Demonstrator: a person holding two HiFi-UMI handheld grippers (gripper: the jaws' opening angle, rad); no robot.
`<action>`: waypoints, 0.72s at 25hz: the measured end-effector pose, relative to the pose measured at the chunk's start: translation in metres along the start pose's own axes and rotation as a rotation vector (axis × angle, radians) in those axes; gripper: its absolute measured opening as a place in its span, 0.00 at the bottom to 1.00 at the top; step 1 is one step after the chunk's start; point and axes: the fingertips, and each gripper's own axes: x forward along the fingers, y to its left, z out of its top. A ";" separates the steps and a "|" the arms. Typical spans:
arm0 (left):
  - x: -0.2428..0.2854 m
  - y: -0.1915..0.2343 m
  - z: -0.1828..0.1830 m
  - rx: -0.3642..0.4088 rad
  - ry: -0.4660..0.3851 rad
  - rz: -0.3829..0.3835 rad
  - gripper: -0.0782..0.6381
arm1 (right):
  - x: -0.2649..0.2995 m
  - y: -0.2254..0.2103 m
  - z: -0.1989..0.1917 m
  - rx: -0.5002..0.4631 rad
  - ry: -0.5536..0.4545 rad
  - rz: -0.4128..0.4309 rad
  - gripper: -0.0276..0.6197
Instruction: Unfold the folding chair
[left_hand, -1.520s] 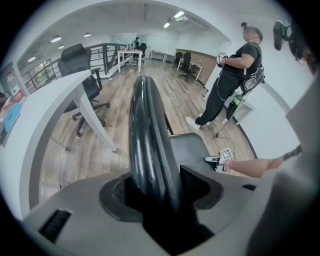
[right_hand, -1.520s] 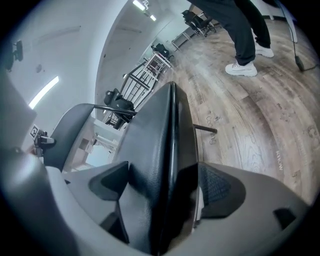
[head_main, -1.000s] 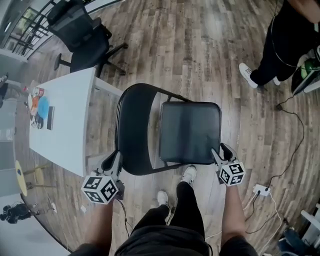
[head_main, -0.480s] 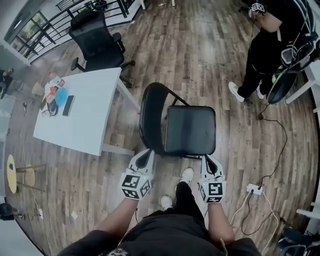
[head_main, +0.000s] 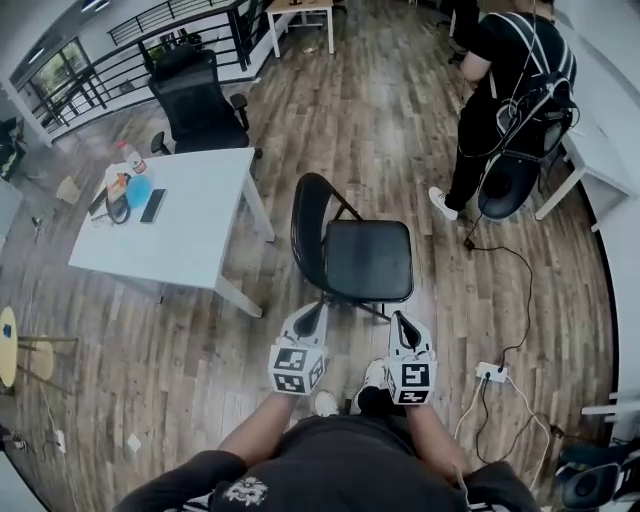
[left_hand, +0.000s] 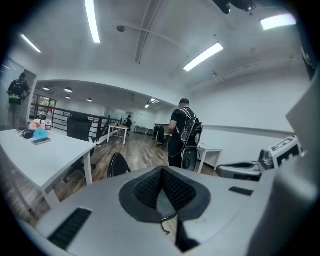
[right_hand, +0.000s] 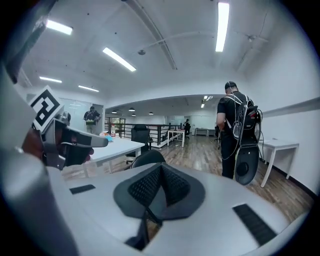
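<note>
Two jaws on each tool, and both pairs are brought together with nothing between them: the left gripper (head_main: 316, 310) and the right gripper (head_main: 397, 318) are held side by side, low in front of the person, both aimed at the folding chair (head_main: 352, 252). Each gripper's own view shows its ribbed pads meeting at the tip, left (left_hand: 161, 174) and right (right_hand: 161, 170) alike.

The folding chair stands opened out on the wood floor (head_main: 150, 380), its seat (head_main: 368, 260) flat and its backrest (head_main: 307, 222) on the side toward the white tabletop (head_main: 190, 235). It is just ahead of the grippers and apart from both. From above, most of its legs are hidden under the seat. In the gripper views only the curved top of the backrest clears the grey gripper body, at (left_hand: 117, 165) and (right_hand: 147, 158).

Small things lie at the far end of the tabletop, too small to name. A black office chair (head_main: 195, 95) stands beyond it. A second person (head_main: 505, 85) in dark clothes stands off to the right, cut off by the top edge. A power strip (head_main: 490, 372) and its cable (head_main: 505, 262) lie on the floor near the right gripper.
</note>
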 end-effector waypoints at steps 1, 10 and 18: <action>-0.006 -0.003 0.002 0.006 -0.007 -0.002 0.12 | -0.004 0.003 0.005 -0.016 -0.009 -0.001 0.07; -0.024 -0.039 0.018 0.049 -0.056 0.068 0.12 | -0.032 -0.007 0.033 -0.042 -0.075 0.064 0.07; -0.029 -0.055 0.022 0.061 -0.090 0.107 0.12 | -0.047 -0.016 0.037 -0.042 -0.121 0.079 0.07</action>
